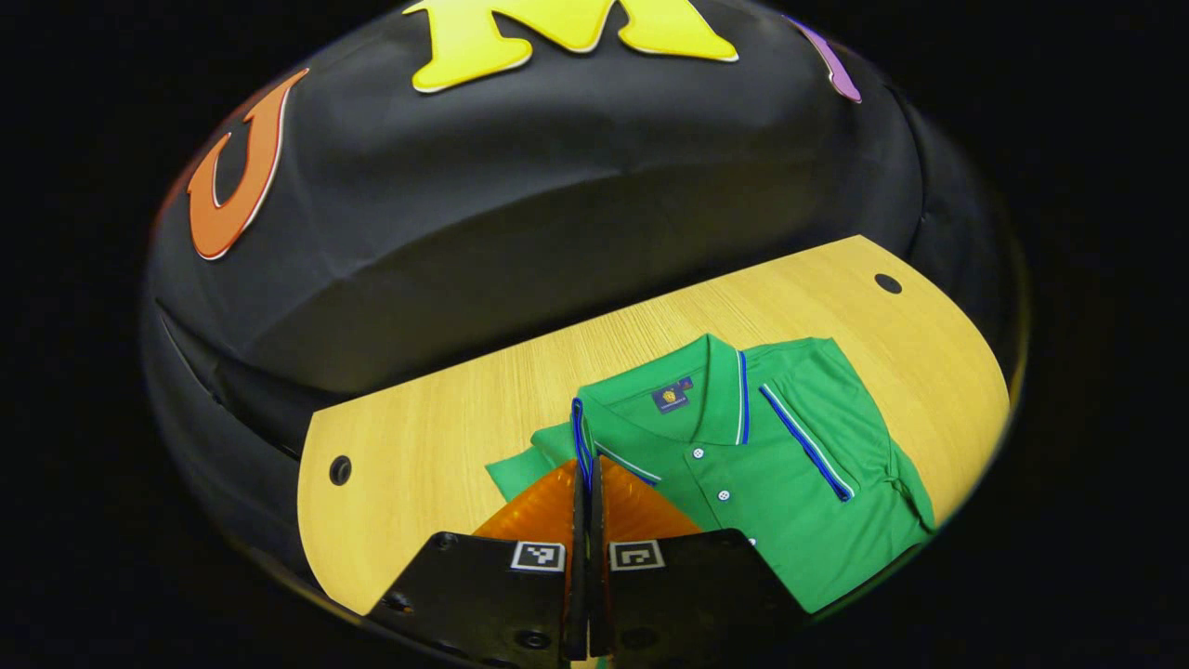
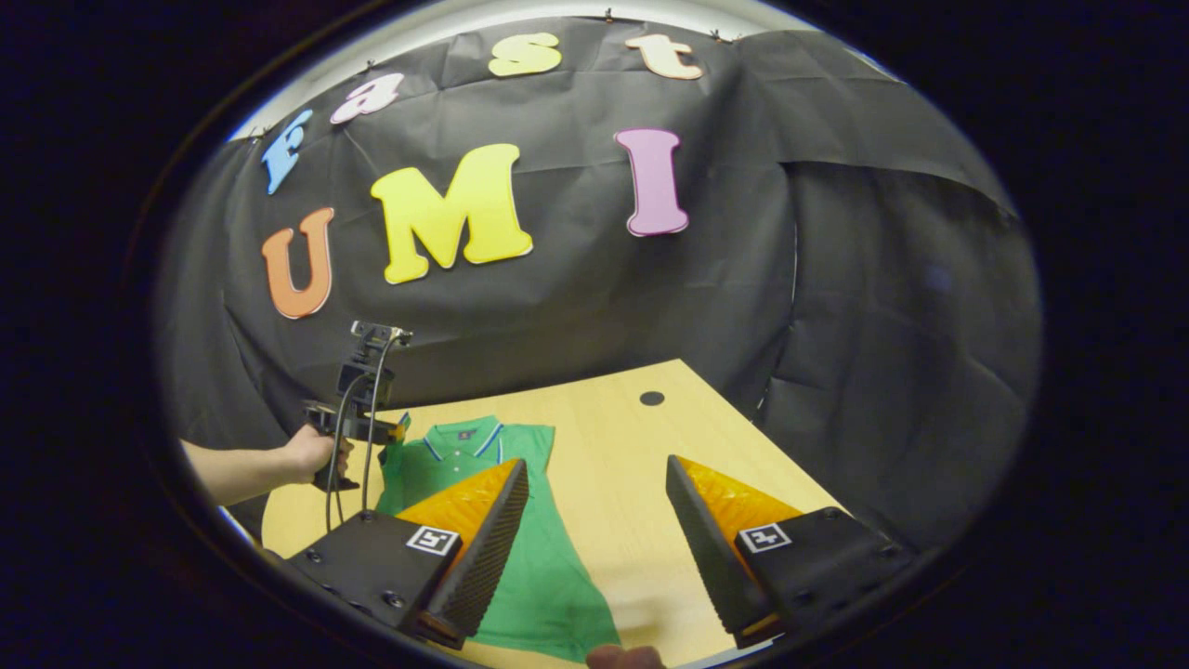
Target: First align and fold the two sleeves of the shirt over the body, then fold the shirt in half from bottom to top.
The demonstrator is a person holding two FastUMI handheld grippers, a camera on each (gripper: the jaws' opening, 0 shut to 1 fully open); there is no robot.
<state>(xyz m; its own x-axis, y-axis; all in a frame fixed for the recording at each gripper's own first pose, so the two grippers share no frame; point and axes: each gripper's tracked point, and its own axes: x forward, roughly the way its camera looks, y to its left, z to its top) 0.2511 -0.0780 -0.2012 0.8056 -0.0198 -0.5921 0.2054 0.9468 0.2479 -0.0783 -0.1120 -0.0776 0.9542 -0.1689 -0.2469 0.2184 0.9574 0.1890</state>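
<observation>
The green shirt point(image 1: 790, 465) is lying on the wooden desk point(image 1: 418, 437), collar toward the booth wall, with its right-hand sleeve point(image 1: 817, 418) already lying folded over the body. The left gripper point(image 1: 587, 483) is pinching the sleeve edge at the shirt's nine o'clock side, fingers closed together on the fabric. The right gripper point(image 2: 594, 520) is hovering above the desk at the shirt's three o'clock side, fingers spread wide, holding nothing.

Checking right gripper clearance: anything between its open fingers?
Right gripper view: between the right gripper fingers lies bare wooden table; the green shirt sits under the left-hand finger.
</observation>
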